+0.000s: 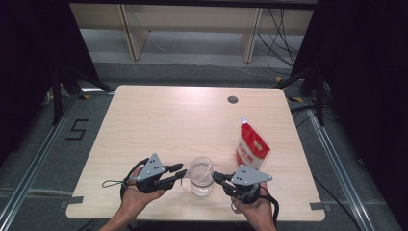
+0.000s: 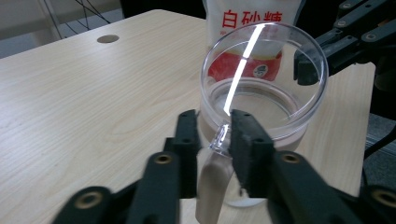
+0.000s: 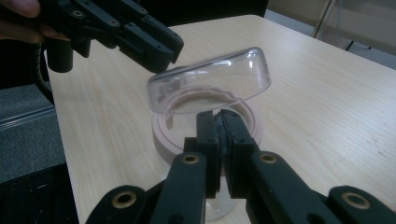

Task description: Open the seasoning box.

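A clear jar (image 1: 201, 179) with a beige band stands near the table's front edge, its clear hinged lid (image 3: 210, 84) tilted up. My left gripper (image 1: 182, 172) is at its left side. In the left gripper view the jaws (image 2: 215, 123) stand a little apart around a clear tab (image 2: 219, 140) at the jar's rim; one pad touches it and the other stands off. My right gripper (image 1: 215, 175) meets the jar from the right. Its jaws (image 3: 218, 116) are shut together, tips at the rim under the lid's low edge. Whether they pinch anything there is hidden.
A white and red sugar bag (image 1: 251, 147) stands just behind and right of the jar, close to the right gripper. The wooden table (image 1: 168, 120) has a round cable hole (image 1: 233, 99) at the back. A person's hands hold both grippers at the front edge.
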`<action>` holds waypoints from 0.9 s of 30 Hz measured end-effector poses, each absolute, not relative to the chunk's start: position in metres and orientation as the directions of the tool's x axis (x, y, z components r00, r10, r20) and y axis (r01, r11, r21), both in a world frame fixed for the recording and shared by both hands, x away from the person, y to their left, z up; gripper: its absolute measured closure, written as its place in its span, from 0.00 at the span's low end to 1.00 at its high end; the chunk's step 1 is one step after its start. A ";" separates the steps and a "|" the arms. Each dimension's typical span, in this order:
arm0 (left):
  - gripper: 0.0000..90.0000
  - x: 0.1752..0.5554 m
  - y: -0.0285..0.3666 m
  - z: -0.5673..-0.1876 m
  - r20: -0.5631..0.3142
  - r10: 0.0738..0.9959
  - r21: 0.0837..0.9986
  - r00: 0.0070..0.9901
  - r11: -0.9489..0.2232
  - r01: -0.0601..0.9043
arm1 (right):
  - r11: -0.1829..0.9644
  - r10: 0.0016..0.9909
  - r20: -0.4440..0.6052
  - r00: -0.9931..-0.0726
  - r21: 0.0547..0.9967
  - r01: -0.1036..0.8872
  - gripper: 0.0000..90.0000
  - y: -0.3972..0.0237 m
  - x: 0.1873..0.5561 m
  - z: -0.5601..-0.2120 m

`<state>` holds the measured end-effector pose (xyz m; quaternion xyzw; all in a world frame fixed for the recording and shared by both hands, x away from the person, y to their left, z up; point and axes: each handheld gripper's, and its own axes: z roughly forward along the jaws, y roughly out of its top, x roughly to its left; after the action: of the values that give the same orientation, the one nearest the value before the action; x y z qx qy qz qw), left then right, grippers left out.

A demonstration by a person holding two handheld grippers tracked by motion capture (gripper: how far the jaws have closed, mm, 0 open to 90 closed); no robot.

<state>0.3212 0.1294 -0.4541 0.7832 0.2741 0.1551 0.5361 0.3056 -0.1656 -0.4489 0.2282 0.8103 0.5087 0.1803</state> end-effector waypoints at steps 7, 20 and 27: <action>0.47 0.314 0.136 -0.459 -0.084 0.623 0.912 0.778 -0.267 0.312 | 0.380 0.549 -0.065 -0.833 0.907 0.180 0.95 -0.162 0.307 -0.445; 0.21 0.305 0.158 -0.476 -0.085 0.639 0.882 0.765 -0.308 0.355 | 0.369 0.548 -0.073 -0.833 0.915 0.162 0.94 -0.155 0.309 -0.440; 0.18 0.300 0.165 -0.484 -0.040 0.628 0.865 0.777 -0.367 0.341 | 0.370 0.541 -0.072 -0.838 0.915 0.161 0.94 -0.148 0.309 -0.434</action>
<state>0.3004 0.1650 -0.4837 0.8131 0.2979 0.1505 0.4770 0.3094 -0.1479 -0.4342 0.2176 0.8071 0.5171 0.1838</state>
